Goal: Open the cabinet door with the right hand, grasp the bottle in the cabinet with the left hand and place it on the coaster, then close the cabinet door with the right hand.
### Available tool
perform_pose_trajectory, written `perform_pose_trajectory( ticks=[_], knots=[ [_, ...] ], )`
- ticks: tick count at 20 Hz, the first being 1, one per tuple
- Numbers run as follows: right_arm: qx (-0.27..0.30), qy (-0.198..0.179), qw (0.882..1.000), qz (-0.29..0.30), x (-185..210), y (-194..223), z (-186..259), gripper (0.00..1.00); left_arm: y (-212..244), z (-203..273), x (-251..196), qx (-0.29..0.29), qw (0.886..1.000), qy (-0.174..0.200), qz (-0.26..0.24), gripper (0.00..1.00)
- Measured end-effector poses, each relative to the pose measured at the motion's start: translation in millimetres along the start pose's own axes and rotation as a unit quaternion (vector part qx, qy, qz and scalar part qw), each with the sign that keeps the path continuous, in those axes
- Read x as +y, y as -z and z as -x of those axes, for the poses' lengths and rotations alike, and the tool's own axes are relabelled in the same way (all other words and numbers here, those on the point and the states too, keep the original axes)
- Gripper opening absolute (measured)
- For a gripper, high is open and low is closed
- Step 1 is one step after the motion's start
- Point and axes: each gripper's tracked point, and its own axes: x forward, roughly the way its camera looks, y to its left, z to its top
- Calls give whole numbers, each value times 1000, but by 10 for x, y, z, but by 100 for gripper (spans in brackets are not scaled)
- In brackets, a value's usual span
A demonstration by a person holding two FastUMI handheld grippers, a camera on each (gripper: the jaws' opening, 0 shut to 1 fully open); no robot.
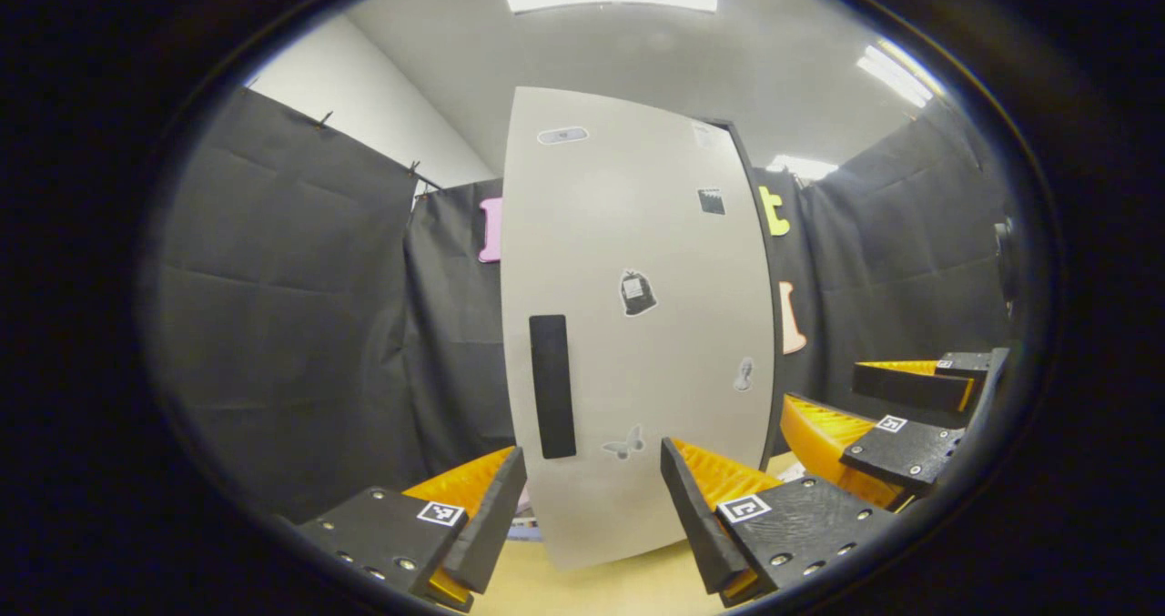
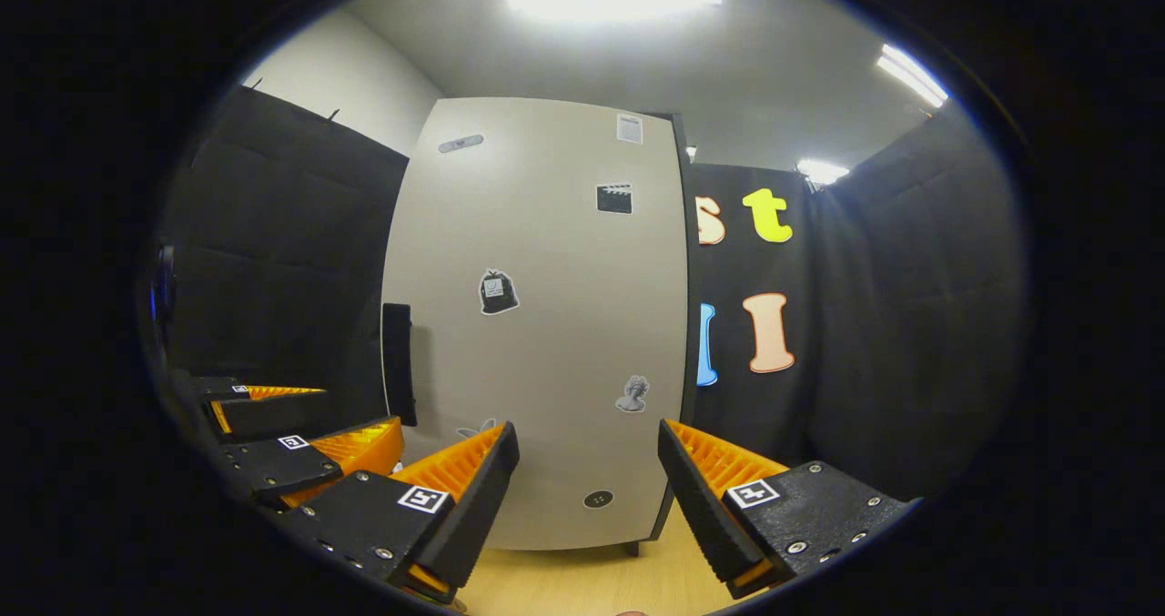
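Cabinet door (image 2: pixel 537 325): shut, upright, a flat rigid panel; likely swings stiffly on its hinge.
Handle (image 2: pixel 398 363): dark vertical bar near the door's left edge; the evident place to take hold.
Right gripper (image 2: pixel 587 493): fingers spread apart, empty, facing the door, short of the handle.
Left gripper (image 1: pixel 592 516): fingers parted, holding nothing, beside the right.
Bottle: presumably behind the shut door; weight and slipperiness cannot be judged.
Table (image 2: pixel 592 584): pale wood under the cabinet.

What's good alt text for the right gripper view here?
A closed grey cabinet door with a black handle and small stickers stands ahead. The right gripper is open and empty before it; the left gripper shows at lower left.
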Motion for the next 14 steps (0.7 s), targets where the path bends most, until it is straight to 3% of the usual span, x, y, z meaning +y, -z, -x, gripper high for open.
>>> perform_pose_trajectory(
  ticks=[5,14],
  knots=[
    [6,30,1000,-4,-31,4,27,96,-50,-14,83,-2,1000,14,5,85],
    [26,35,999,-1,172,104,-2,96,82,-85,241,14,999,22,23,85]
  ],
)
